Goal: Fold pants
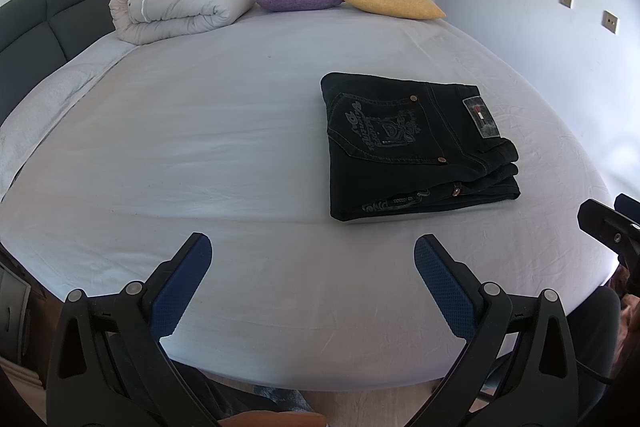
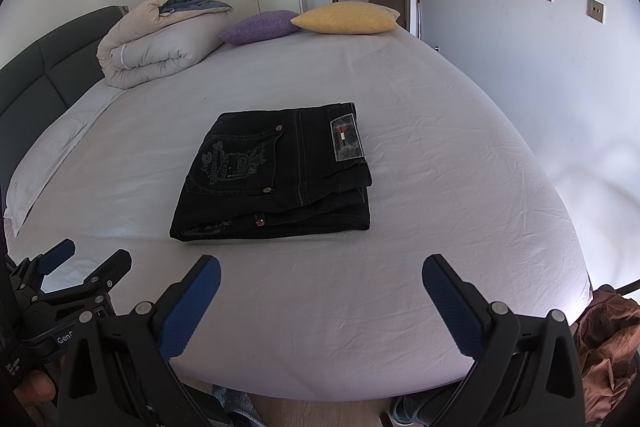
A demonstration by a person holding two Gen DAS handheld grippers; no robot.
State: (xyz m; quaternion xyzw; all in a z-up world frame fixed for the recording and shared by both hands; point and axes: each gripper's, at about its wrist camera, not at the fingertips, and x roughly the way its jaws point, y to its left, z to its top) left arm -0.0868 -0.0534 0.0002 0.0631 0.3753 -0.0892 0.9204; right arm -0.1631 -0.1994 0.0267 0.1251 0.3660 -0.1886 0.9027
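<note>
Pants, black denim, folded into a compact rectangle [image 2: 276, 171] on pale bedsheet [image 2: 440, 187]: ahead of right gripper [image 2: 322, 301], ahead-right of left gripper [image 1: 312, 277], both spread empty.

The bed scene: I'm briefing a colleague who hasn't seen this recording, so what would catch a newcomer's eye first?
The folded black denim pants, a compact stack with an embroidered back pocket, lie on the pale sheeted bed. Behind them, a purple cushion and a yellow cushion sit beside a rolled beige duvet. The left gripper and right gripper hang open, holding nothing.
</note>
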